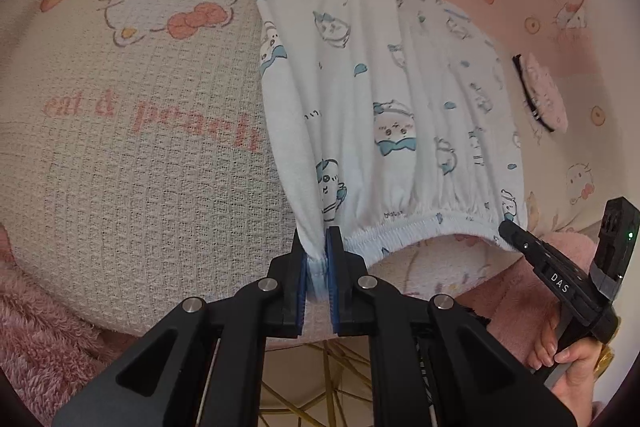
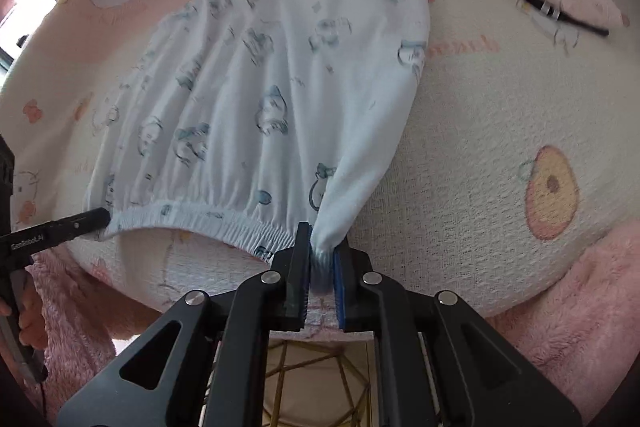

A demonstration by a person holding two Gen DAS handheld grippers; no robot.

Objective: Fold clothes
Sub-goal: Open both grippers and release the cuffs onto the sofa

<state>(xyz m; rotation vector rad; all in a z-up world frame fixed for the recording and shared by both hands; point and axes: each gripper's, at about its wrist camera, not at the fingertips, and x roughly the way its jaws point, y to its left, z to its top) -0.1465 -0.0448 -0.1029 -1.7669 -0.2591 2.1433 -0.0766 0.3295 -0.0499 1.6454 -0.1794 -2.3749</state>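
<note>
Pink printed blanket point(image 1: 140, 155) carries pale shorts point(image 1: 380, 99), laid flat. Left gripper point(image 1: 318, 267) and right gripper point(image 2: 322, 263) each clamp a waistband point(image 2: 208, 221) corner. No cross-fold shows; further folding seemingly remains.

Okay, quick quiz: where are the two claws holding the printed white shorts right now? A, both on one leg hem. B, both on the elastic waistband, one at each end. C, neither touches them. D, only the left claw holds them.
B: the left claw and the right claw each pinch one end of the gathered waistband of the shorts.
</note>
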